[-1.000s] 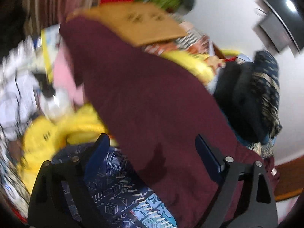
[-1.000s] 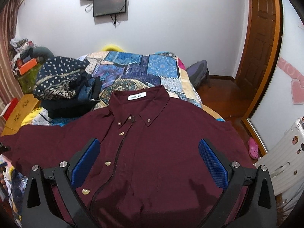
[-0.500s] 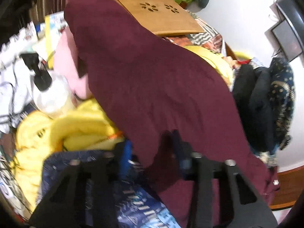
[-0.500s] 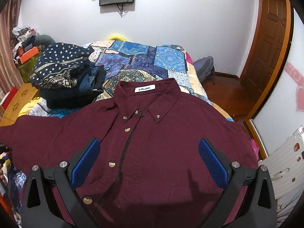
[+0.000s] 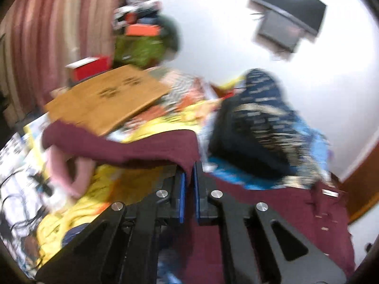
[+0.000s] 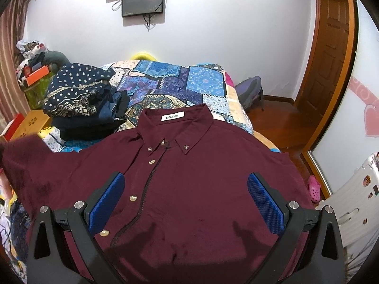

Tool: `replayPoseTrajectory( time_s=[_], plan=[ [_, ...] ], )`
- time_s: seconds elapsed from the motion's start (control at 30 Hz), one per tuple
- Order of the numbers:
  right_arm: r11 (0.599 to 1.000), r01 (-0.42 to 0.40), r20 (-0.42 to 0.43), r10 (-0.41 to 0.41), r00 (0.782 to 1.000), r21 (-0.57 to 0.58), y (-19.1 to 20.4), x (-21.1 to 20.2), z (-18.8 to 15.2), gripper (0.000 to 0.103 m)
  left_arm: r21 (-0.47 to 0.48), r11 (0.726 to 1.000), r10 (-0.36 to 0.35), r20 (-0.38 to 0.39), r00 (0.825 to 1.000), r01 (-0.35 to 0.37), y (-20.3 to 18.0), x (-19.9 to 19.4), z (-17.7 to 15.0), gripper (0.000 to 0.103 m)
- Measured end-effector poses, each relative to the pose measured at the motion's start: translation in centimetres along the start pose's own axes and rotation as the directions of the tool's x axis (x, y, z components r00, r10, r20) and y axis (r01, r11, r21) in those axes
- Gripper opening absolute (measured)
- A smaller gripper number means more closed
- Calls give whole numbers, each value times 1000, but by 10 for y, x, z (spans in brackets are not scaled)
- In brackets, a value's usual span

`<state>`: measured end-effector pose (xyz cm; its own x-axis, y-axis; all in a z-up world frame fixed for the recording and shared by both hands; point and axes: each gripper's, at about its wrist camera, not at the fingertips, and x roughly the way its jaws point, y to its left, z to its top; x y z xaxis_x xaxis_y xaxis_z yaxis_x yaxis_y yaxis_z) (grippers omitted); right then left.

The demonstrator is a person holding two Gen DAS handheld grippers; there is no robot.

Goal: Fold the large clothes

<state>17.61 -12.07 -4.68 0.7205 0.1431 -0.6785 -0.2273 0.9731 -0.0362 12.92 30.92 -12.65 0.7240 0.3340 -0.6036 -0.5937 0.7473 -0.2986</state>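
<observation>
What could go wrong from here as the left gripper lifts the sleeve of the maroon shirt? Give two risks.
1. The left gripper pinches only a thin edge of the sleeve, so the cloth may slip out mid-fold.
2. The right gripper hovers open above the shirt without pinning it, so pulling the sleeve could drag the shirt askew towards the clothes pile.

The bed (image 6: 165, 87) is covered by a patchwork spread in blues and purples, seen beyond the right fingers (image 6: 107, 201). A maroon shirt (image 6: 201, 177) is laid flat on it, buttoned front up, collar at the far end, directly under and ahead of those fingers. A stack of folded dark clothes (image 6: 80, 104), topped by a navy patterned piece, is set on the spread beyond the left-hand finger, just beside the shirt's shoulder. Yellow bedding (image 5: 132, 184) is seen left of the left fingers (image 5: 182, 194).
</observation>
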Motion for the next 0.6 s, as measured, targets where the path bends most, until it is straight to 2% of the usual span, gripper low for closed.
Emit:
replayPoseTrajectory(
  time_s=[0.13,0.23,0.37,0.43,0.47,0.6],
  plan=[
    [1000,-9,12,9,1000,-8,-6,-4,-5,103,110,990,-93,-1,996,93,-54,-14,0,5],
    [1000,-18,19,18,1000,-25,-12,-6,-7,103,165,968,-181,-51,982,187,-89,-14,-11,5],
    [999,-18,19,18,1000,-48,-18,-6,-11,103,231,921,-290,-129,948,313,-131,-19,-33,5],
    [998,-2,19,3,1000,-61,-22,-5,-13,103,269,886,-336,-188,923,378,-156,-19,-48,5],
    [998,2,19,-1,1000,-62,-23,-5,-14,103,289,872,-340,-220,914,394,-168,-17,-56,5],
    [999,1,10,0,1000,-50,-30,-5,-19,103,352,861,-277,-282,919,368,-192,-8,-84,5]
  ],
)
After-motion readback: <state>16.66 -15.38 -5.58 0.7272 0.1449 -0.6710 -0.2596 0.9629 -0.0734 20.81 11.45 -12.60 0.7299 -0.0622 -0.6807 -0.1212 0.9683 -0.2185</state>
